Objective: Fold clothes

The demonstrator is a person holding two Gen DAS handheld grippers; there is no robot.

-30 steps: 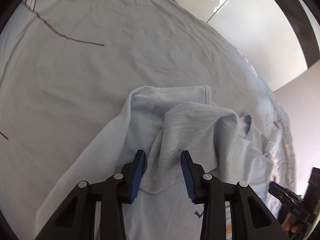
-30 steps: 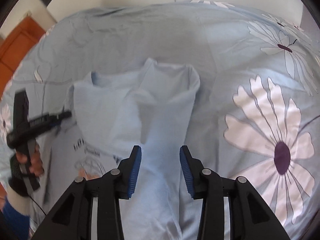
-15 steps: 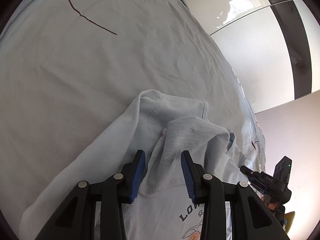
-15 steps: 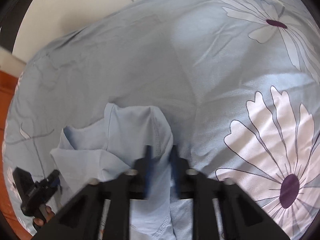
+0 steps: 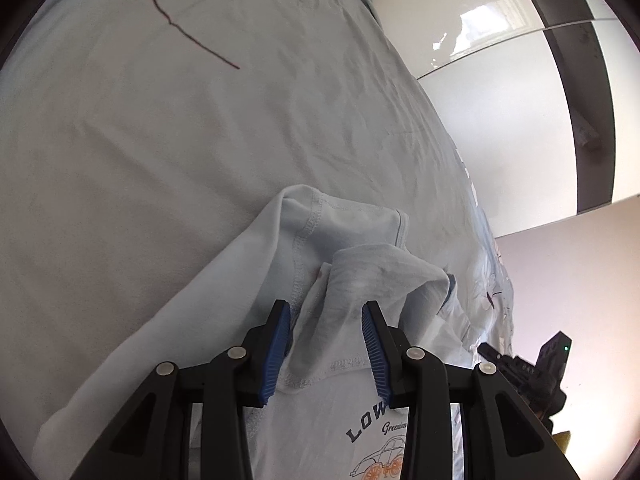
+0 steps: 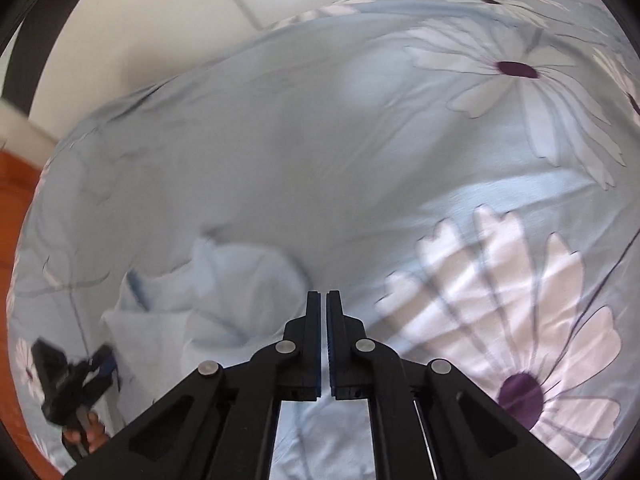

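Note:
A pale blue T-shirt (image 5: 344,248) with a dark print of letters and a car lies rumpled on the bed. In the left wrist view my left gripper (image 5: 326,314) is open, its blue pads either side of a raised fold of the shirt's sleeve. In the right wrist view my right gripper (image 6: 323,300) is shut above the shirt (image 6: 240,280), which lies low and left of it; no cloth shows between the pads, and the view is blurred. The right gripper also shows in the left wrist view (image 5: 524,368) at the lower right.
The bed has a light blue cover (image 6: 320,140) with large white flowers with purple centres (image 6: 516,68). White wall and glass (image 5: 500,100) lie beyond the bed. An orange-brown floor (image 6: 16,200) is at the left.
My right gripper has closed from open to shut and risen above the shirt. My left gripper stays open around the sleeve fold, its view tilting further along the bed.

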